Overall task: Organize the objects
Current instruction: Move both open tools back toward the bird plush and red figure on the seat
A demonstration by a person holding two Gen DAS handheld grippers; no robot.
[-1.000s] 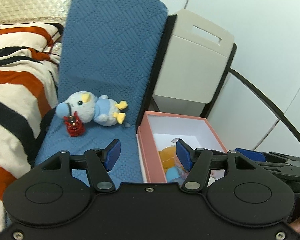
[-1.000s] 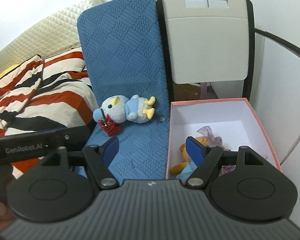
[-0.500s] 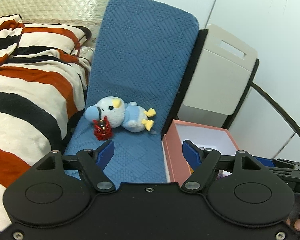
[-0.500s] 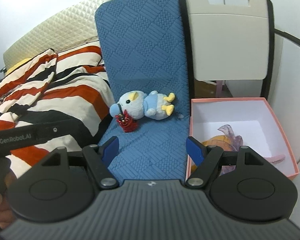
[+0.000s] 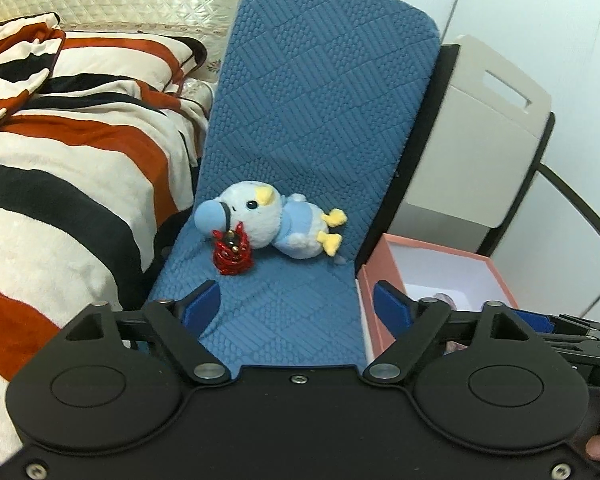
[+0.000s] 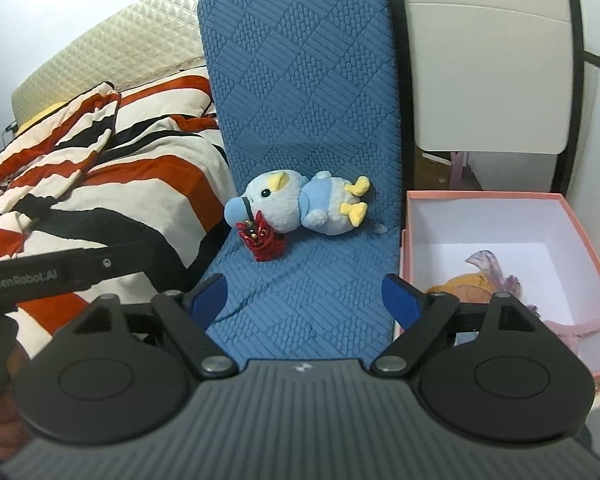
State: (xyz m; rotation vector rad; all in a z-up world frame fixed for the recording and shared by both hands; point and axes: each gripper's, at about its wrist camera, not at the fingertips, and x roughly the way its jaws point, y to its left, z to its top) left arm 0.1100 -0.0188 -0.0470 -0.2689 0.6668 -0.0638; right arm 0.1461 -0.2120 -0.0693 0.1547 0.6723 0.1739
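A light-blue plush bird (image 5: 272, 220) (image 6: 300, 206) lies on its side on the blue quilted chair seat (image 5: 296, 304) (image 6: 312, 292), with a small red ornament (image 5: 232, 254) (image 6: 263, 240) at its beak. A pink box (image 5: 384, 280) (image 6: 580, 216) stands to the right and holds an orange plush (image 6: 466, 290) and other soft toys. My left gripper (image 5: 298, 306) is open and empty, above the seat front, short of the bird. My right gripper (image 6: 304, 300) is open and empty, also above the seat front. The left gripper's body (image 6: 60, 272) shows at the left of the right wrist view.
A bed with a red, black and cream striped blanket (image 5: 60, 160) (image 6: 100, 168) lies left of the chair. A beige chair back (image 5: 480, 140) (image 6: 488, 80) stands behind the pink box. White walls are at the right.
Both grippers have swung left, from over the pink box toward the chair seat; the bird now sits nearer the middle of both views. Both stay open and empty.
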